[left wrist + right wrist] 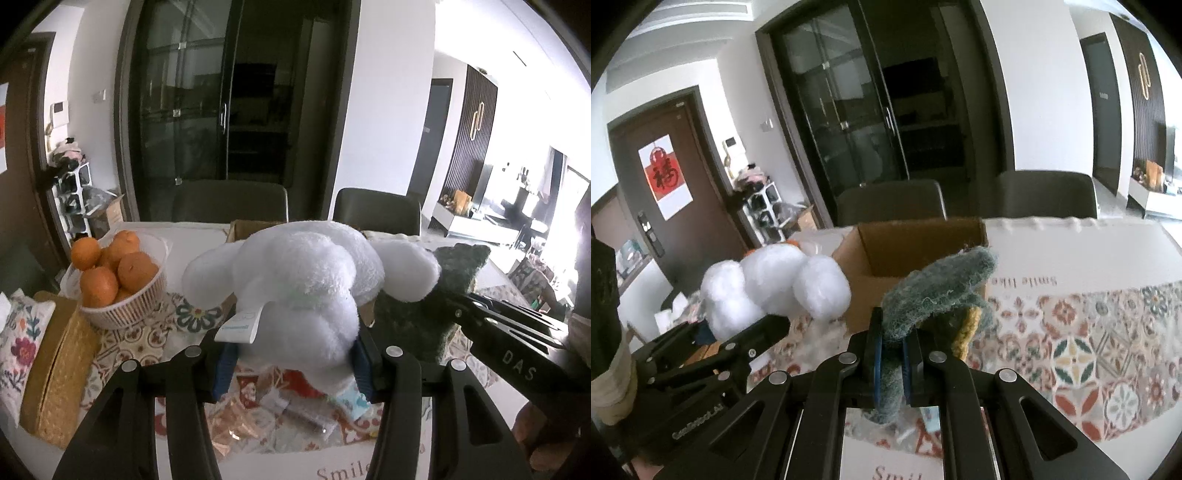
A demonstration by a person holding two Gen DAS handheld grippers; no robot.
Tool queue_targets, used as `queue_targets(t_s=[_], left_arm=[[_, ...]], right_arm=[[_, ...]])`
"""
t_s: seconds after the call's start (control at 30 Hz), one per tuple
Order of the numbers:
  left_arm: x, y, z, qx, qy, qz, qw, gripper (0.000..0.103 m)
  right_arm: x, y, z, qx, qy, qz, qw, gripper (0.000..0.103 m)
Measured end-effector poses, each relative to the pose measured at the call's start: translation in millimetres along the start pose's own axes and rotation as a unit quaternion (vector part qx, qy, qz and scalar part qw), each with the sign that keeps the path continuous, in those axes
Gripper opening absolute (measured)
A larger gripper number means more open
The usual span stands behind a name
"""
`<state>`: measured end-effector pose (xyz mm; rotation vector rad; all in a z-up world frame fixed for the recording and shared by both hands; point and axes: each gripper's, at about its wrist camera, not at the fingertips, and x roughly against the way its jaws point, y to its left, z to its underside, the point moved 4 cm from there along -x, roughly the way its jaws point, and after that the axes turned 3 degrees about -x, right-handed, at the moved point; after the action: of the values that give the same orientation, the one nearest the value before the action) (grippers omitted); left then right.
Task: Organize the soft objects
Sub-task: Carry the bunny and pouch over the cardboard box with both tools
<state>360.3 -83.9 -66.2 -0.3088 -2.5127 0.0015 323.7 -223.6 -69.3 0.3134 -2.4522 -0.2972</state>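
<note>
White plush toy point(295, 284) and grey-green felted toy point(934, 291), both carried clear of the worktop point(1089, 258). The step in hand appears to be the transfer: each soft object is lifted and awaits deposit in the open cardboard box point(916, 240) standing beyond them on the patterned cloth. The left tool point(291, 354) pinches the plush at its lower body between blue pads, jaws partly spread around the bulk; a sewn label hangs from the toy's left side. The right tool point(892, 363) is pressed almost together on a thin flap of the felted toy, whose fuzzy body arches upward, with a yellow knitted patch beneath it. The next move likely calls for carrying each toy forward over the box rim, then releasing it inside. The plush looks rounded, fluffy and compressible. A basket of oranges point(114, 280) stands apart at left.
</note>
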Motion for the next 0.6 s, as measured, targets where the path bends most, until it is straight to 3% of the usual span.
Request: queue_targets(t_s=[0.33, 0.6], left_arm=[[-28, 3, -45, -0.027, -0.021, 0.004, 0.9994, 0.052], [-70, 4, -75, -0.038, 0.010, 0.014, 0.9991, 0.052]], right_arm=[[-18, -6, -44, -0.003, -0.021, -0.002, 1.000, 0.010], [-49, -11, -79, 0.006, -0.016, 0.003, 1.000, 0.010]])
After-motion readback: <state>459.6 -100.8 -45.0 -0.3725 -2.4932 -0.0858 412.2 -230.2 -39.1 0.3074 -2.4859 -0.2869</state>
